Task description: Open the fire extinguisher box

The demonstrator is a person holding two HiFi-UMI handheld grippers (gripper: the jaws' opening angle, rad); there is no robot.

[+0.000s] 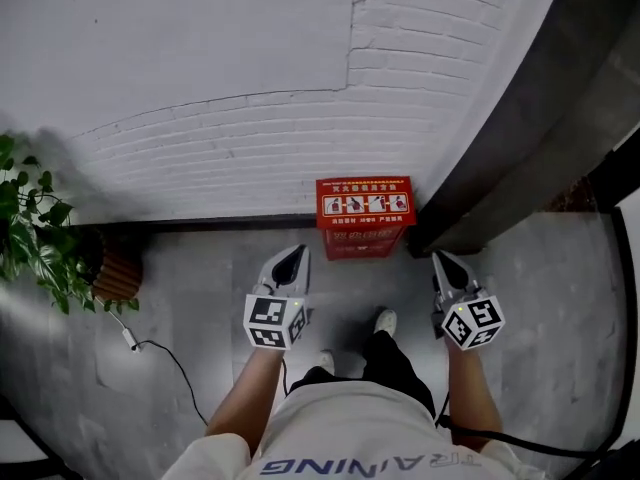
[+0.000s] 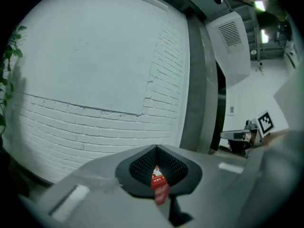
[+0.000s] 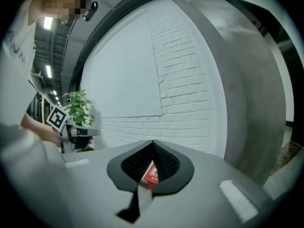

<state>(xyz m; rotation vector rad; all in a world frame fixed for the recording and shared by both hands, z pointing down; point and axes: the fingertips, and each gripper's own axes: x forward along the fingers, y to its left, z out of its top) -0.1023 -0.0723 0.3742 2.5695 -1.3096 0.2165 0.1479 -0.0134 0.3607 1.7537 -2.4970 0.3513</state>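
The red fire extinguisher box (image 1: 365, 216) stands on the grey floor against the white brick wall, lid down, with white pictograms on its top. My left gripper (image 1: 290, 259) hovers short of its left front corner and my right gripper (image 1: 447, 265) is off to its right; neither touches it. Both point towards the wall. In the left gripper view the jaws (image 2: 156, 148) meet at the tip with nothing gripped, and the box (image 2: 159, 184) shows small through the slot below. The right gripper (image 3: 153, 142) looks the same, shut and empty, with the box (image 3: 152, 174) beyond it.
A leafy plant (image 1: 35, 233) in a ribbed brown pot (image 1: 115, 273) stands at the left by the wall. A plug and black cable (image 1: 130, 340) trail over the floor. A dark grey pillar (image 1: 520, 158) rises right of the box. My shoes (image 1: 385, 320) are behind the grippers.
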